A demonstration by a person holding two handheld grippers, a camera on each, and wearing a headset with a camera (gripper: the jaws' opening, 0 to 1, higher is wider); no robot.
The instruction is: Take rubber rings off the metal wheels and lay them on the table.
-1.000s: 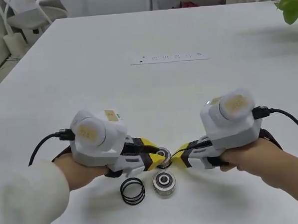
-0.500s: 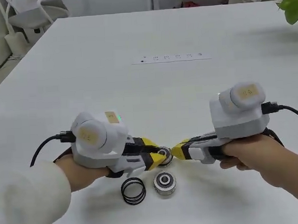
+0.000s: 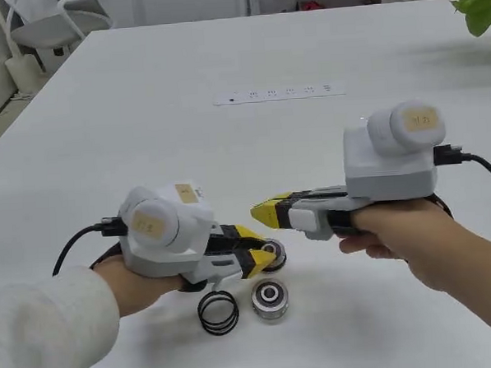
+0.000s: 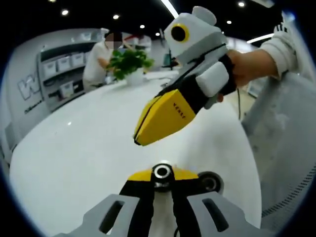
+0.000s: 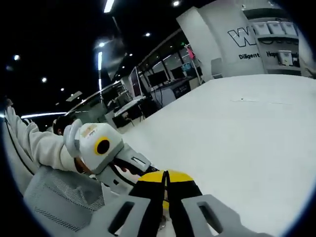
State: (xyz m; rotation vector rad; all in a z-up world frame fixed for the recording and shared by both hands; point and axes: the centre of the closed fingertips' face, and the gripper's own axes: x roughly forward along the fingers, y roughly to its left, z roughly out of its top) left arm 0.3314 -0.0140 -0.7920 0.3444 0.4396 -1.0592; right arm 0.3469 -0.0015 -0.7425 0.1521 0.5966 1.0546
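Note:
My left gripper (image 3: 264, 257) rests low on the white table (image 3: 252, 151), shut on a small metal wheel (image 3: 272, 254); the same wheel (image 4: 162, 173) sits between its yellow tips (image 4: 162, 178). A second metal wheel (image 3: 270, 301) lies flat in front of it, also seen as wheel (image 4: 210, 181). Black rubber rings (image 3: 218, 311) lie stacked beside that wheel. My right gripper (image 3: 258, 211) hovers above and just right of the held wheel, jaws together (image 5: 165, 178), with a thin dark edge of a rubber ring pinched between them. It shows as yellow jaws (image 4: 140, 139).
A strip of flush sockets (image 3: 278, 93) runs across the middle of the table. Leaves of a plant (image 3: 483, 7) hang over the far right corner and a white chair (image 3: 52, 25) stands off the far left. Cables trail from both grippers.
The right gripper has pulled away from the wheel held by the left gripper and risen up and slightly left. The left gripper, the loose wheel and the rings stay put.

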